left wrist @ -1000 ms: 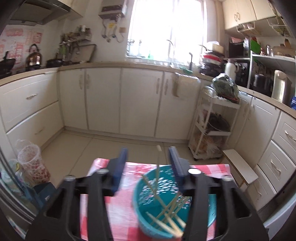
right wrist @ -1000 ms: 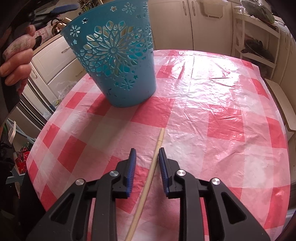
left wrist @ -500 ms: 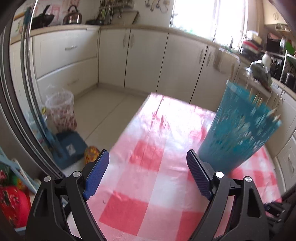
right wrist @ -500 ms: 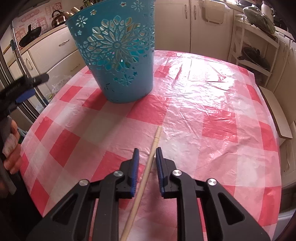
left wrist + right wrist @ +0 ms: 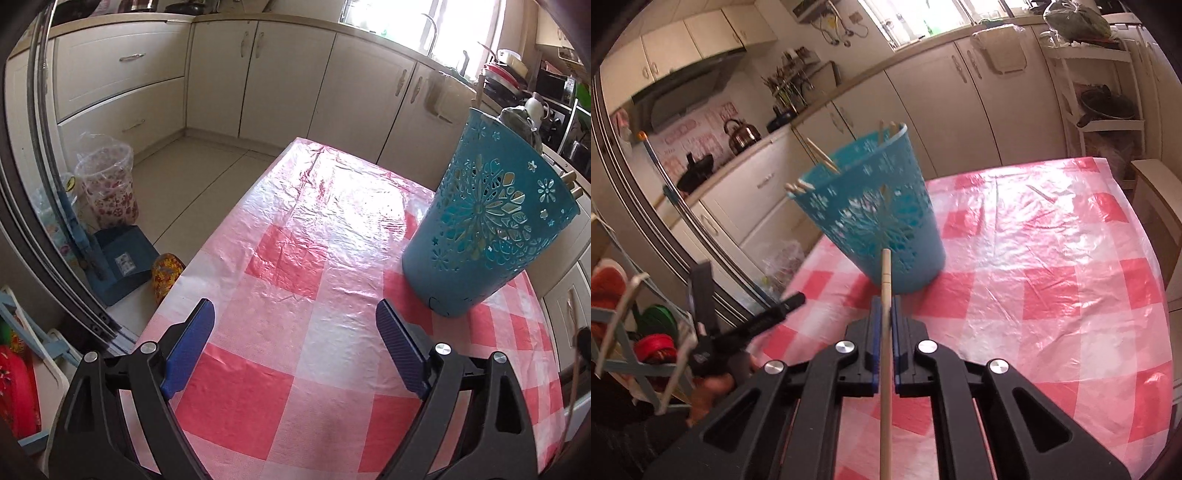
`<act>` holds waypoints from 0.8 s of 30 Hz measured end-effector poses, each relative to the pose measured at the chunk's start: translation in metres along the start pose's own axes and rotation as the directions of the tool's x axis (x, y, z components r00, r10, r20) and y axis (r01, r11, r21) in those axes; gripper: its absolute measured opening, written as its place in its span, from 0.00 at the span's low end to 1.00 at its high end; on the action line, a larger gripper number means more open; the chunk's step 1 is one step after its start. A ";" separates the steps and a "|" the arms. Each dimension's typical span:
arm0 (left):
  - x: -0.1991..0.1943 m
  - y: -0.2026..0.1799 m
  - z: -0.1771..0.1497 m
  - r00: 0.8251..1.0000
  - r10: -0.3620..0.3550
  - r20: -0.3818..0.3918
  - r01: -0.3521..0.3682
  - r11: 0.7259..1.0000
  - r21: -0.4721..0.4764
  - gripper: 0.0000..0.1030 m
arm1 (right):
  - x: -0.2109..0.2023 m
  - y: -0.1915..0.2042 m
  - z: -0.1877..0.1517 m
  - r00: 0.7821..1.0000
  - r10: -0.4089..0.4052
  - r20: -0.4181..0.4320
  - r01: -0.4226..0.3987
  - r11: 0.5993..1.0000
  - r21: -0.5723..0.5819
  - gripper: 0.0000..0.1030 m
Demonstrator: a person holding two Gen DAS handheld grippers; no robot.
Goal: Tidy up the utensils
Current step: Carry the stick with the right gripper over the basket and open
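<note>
A teal openwork basket [image 5: 487, 229] stands on the red-and-white checked tablecloth [image 5: 295, 280] and holds several wooden chopsticks. It also shows in the right wrist view [image 5: 875, 218]. My right gripper [image 5: 885, 306] is shut on a wooden chopstick [image 5: 885, 369], lifted off the table with its tip pointing at the basket. My left gripper [image 5: 295, 332] is open and empty, low over the table's left part, left of the basket. It shows in the right wrist view [image 5: 746, 325] at the table's left edge.
Cream kitchen cabinets [image 5: 280, 85] run along the far walls. A clear bin with a floral bag [image 5: 107, 188] and a blue box [image 5: 118, 258] sit on the floor left of the table. A white rack [image 5: 1100, 96] stands at the right.
My right gripper closed on the chopstick and raised it off the cloth toward the basket. My left gripper swung from above the basket down to the table's left side and opened wide.
</note>
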State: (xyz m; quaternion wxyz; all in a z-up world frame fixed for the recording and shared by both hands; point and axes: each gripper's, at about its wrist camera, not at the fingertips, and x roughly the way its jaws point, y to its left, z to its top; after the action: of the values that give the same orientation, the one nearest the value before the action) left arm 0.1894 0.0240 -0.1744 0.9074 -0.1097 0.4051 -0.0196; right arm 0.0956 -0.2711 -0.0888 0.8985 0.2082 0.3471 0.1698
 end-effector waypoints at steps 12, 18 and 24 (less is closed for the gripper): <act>0.004 0.003 0.001 1.000 -0.018 -0.015 0.018 1.000 -0.012 0.83 | -0.006 0.045 0.123 0.938 0.156 0.310 -0.160 0.987 -0.014 0.06; 0.002 0.004 0.000 0.999 -0.032 -0.006 0.032 0.999 -0.025 0.83 | 0.030 0.048 0.168 0.897 0.106 0.430 -0.112 0.994 -0.013 0.06; 0.002 0.006 0.000 0.999 -0.051 0.000 0.051 0.998 -0.041 0.83 | 0.057 0.037 0.177 0.903 0.027 0.429 -0.033 0.999 0.007 0.06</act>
State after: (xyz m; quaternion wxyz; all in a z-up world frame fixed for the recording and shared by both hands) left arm 0.1902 0.0294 -0.1767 0.9041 -0.1386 0.4029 -0.0343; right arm 0.2525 -0.2589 0.0164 0.9487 0.2521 0.1389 0.1312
